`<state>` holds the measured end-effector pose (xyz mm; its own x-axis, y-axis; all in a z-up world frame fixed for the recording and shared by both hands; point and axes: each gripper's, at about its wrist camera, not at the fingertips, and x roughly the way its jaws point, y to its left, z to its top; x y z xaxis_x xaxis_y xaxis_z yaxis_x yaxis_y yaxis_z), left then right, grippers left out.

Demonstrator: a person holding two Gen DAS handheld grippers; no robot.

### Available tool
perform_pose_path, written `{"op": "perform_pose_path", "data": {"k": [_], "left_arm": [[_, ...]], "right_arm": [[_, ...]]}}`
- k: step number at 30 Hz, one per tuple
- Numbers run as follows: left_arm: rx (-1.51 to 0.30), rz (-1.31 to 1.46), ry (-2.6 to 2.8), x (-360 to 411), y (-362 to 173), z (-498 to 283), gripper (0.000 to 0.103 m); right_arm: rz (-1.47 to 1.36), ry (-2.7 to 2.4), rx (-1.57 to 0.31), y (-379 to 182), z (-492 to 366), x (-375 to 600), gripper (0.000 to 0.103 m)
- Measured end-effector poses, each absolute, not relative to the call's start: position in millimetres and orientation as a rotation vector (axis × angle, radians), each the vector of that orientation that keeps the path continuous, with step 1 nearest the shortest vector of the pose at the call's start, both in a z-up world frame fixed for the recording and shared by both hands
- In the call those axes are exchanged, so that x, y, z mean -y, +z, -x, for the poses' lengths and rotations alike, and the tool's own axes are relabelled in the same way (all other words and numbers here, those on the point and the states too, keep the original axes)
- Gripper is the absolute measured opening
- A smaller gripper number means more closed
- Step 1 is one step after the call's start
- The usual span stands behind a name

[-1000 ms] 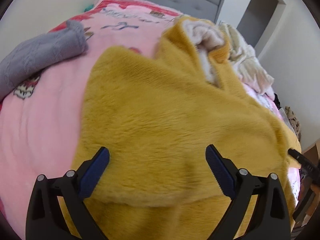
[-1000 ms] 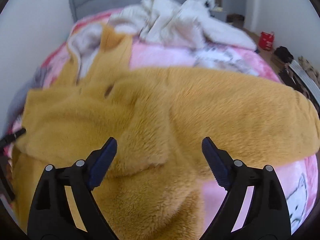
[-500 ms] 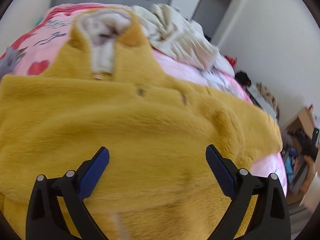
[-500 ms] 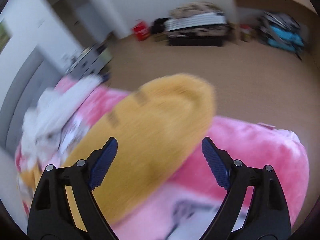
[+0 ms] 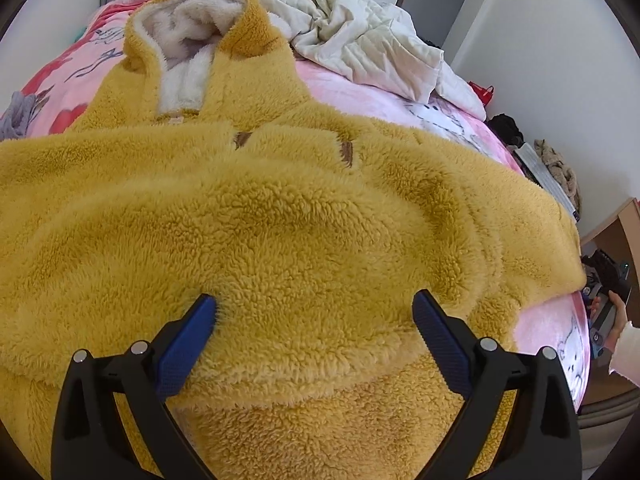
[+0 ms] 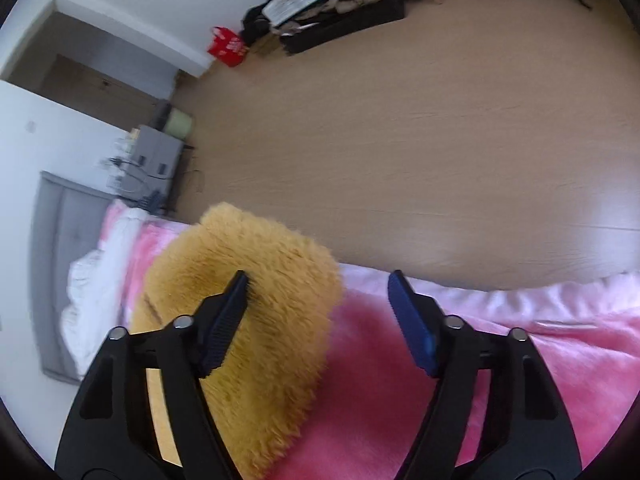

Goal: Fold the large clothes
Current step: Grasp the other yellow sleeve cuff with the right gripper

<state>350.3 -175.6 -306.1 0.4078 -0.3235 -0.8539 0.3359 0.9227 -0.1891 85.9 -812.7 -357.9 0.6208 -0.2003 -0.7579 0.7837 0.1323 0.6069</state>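
Note:
A mustard-yellow fleece hooded jacket [image 5: 304, 208] lies spread over the pink blanket [image 5: 352, 92], its cream-lined hood [image 5: 188, 24] toward the headboard. My left gripper [image 5: 316, 312] hovers open over a folded layer near the jacket's lower edge, its blue pads [image 5: 188, 336] wide apart and gripping nothing. In the right wrist view the jacket's sleeve end [image 6: 276, 276] lies at the side of the bed. My right gripper [image 6: 318, 300] is closing with the sleeve end between its jaws. The left pad [image 6: 226, 320] touches the fleece; the right pad [image 6: 412, 324] is still apart, over the blanket [image 6: 520, 360].
A crumpled cream quilt [image 5: 372, 36] lies at the bed's far right and a grey garment [image 5: 16, 116] at its left edge. Beyond the bed's side is wooden floor [image 6: 400, 140], with a red bag [image 6: 226, 46] and piled belongings [image 6: 332, 4] by the wall. A person's hand [image 5: 616, 320] shows at right.
The left view has swung right across the jacket. The right gripper has rolled and travelled from over the jacket's body to the sleeve end at the bed's side, and its jaws have narrowed.

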Motion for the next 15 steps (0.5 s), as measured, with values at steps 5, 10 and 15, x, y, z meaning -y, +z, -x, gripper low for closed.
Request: {"op": "perform_pose_path", "data": {"k": [5, 10, 15], "left_arm": [[-1.074, -0.017, -0.406, 179.6, -309.8, -353.9, 0.097], [-1.071, -0.006, -0.399, 180.0, -311.5, -353.4, 0.098], [-1.058, 0.019, -0.412, 174.9, -309.4, -351.5, 0.098]], "right_arm": [[-1.225, -0.704, -0.576, -353.8, -101.3, 815.2, 0.026], [-1.192, -0.667, -0.521, -327.5, -107.1, 814.3, 0.016], [-1.096, -0.498, -0.382, -249.7, -122.7, 784.0, 0.015]]}}
